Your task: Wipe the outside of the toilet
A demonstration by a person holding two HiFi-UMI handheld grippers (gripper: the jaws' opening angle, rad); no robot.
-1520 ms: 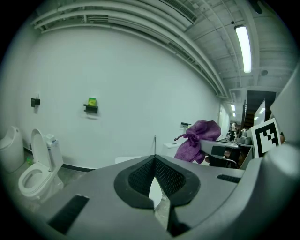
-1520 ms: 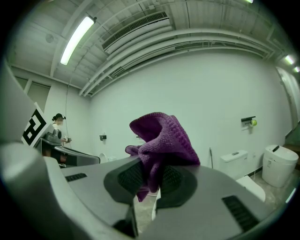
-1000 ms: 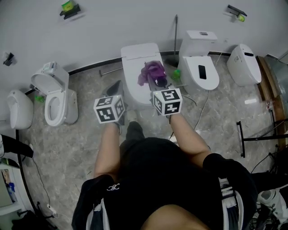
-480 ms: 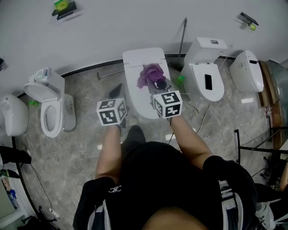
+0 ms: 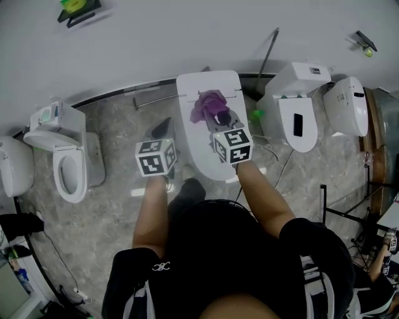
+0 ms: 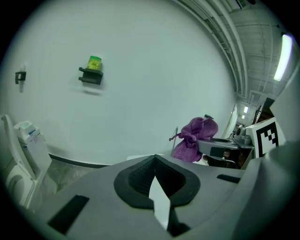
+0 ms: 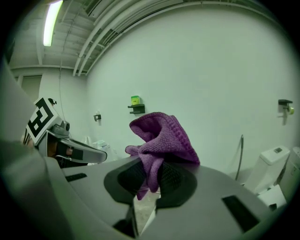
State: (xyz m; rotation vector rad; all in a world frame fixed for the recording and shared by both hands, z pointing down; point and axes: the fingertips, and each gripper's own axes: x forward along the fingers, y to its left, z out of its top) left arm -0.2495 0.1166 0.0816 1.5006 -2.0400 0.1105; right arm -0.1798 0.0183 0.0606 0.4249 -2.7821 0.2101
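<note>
A white toilet with its lid down stands straight ahead against the wall. My right gripper hangs over the lid, shut on a bunched purple cloth. In the right gripper view the purple cloth rises out of the pinched jaws of the right gripper. My left gripper is held left of the bowl, over the floor, shut with nothing in it. In the left gripper view the left gripper points at the wall, and the purple cloth shows to its right.
A toilet with a raised lid stands at left, another beyond it. Two more toilets stand at right, with a thin pole leaning on the wall. A wall holder with a green item. Cables lie on the floor.
The view has moved nearer to the middle toilet, which now lies more directly under both grippers. The right gripper keeps its hold on the cloth; the left stays shut.
</note>
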